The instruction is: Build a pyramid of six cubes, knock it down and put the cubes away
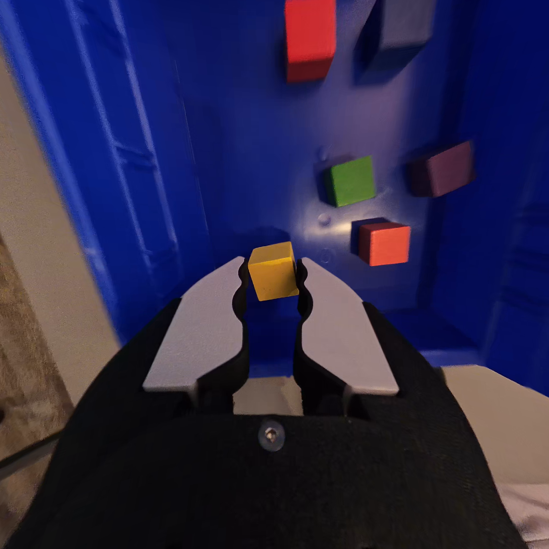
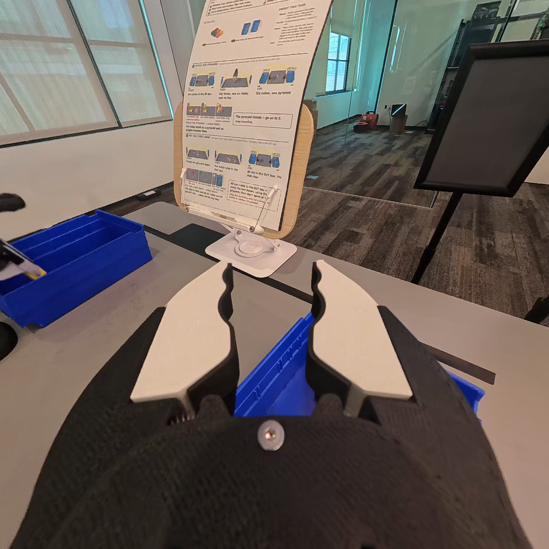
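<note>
My left gripper [image 1: 271,269] is shut on a yellow cube [image 1: 272,271] and holds it above the floor of a blue box [image 1: 225,166]. In that box lie a red cube [image 1: 309,38], a blue-grey cube [image 1: 398,32], a green cube [image 1: 350,181], a purple cube [image 1: 442,169] and an orange cube [image 1: 384,243]. My right gripper [image 2: 271,271] is open and empty above a second blue box [image 2: 276,374]. The right wrist view shows the first blue box [image 2: 89,264] at the left, with the left gripper's tip and the yellow cube [image 2: 35,273] over it.
A grey table [image 2: 89,341] carries both boxes. An instruction sheet on a wooden stand [image 2: 243,124] stands at the table's far edge on a white base. A black framed board on a pole [image 2: 487,118] stands to the right. Windows and wood-pattern floor lie beyond. My hands' fingertips stand some 65 cm from each other.
</note>
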Available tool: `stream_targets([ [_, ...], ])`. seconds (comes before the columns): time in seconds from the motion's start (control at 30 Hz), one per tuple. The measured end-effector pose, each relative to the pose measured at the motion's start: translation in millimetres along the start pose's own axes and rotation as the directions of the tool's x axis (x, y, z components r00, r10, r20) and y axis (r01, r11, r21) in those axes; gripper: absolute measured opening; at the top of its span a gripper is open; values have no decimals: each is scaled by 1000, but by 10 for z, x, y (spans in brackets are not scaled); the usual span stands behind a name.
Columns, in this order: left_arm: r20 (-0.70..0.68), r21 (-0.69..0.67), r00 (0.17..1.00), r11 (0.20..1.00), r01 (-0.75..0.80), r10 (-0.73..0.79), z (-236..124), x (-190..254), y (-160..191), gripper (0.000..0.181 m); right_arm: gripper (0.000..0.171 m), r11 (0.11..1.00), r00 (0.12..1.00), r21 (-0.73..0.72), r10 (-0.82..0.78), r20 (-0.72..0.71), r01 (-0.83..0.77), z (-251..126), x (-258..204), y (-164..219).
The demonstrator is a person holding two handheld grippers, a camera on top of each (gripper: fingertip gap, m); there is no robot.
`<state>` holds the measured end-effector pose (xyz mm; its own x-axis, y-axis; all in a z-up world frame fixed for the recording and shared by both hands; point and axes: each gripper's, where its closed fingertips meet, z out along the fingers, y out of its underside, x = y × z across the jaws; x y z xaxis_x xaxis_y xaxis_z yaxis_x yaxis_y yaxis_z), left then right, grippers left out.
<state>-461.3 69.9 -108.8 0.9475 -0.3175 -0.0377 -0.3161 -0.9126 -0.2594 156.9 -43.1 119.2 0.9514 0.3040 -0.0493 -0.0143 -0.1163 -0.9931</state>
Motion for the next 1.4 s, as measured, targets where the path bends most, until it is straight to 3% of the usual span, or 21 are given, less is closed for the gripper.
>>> stream_targets([
  [0.1, -58, 156, 994, 984, -81, 91, -525, 268, -393, 31, 51, 1000, 1000, 7, 13, -2, -13, -4, 23, 1],
  [0.17, -106, 284, 960, 933, -222, 260, -906, 767, -693, 31, 50, 1000, 1000, 13, 18, -1, -18, -4, 28, -5],
  [0.23, -136, 374, 848, 819, -434, 512, -1152, 1506, -850, 30, 50, 1000, 1000, 16, 19, -1, -19, 1, 24, -9],
  [0.27, -129, 420, 743, 715, -559, 657, -1206, 1927, -876, 31, 50, 1000, 1000, 12, 17, 2, -17, 5, 14, -5],
  [0.37, -73, 447, 412, 399, -801, 908, -1003, 2970, -785, 30, 50, 1000, 1000, -3, -6, 2, 6, 16, -15, 10],
  [0.5, -101, 354, 201, 224, -908, 974, -406, 3778, -629, 30, 49, 1000, 1000, 3, -28, 10, 28, -7, -46, -10],
  [0.57, -127, 352, 148, 184, -918, 981, -229, 4046, -569, 30, 49, 1000, 999, 5, -27, 18, 27, -27, -47, -10],
  [0.97, -133, 216, -88, -58, -975, 987, 228, 4314, -381, 30, 49, 999, 999, 34, 28, 18, -29, -142, 111, -10],
  [1.4, -154, 168, -204, -178, -970, 967, 350, 4305, -324, 30, 49, 1000, 999, 21, 20, 27, -21, -97, 86, 12],
])
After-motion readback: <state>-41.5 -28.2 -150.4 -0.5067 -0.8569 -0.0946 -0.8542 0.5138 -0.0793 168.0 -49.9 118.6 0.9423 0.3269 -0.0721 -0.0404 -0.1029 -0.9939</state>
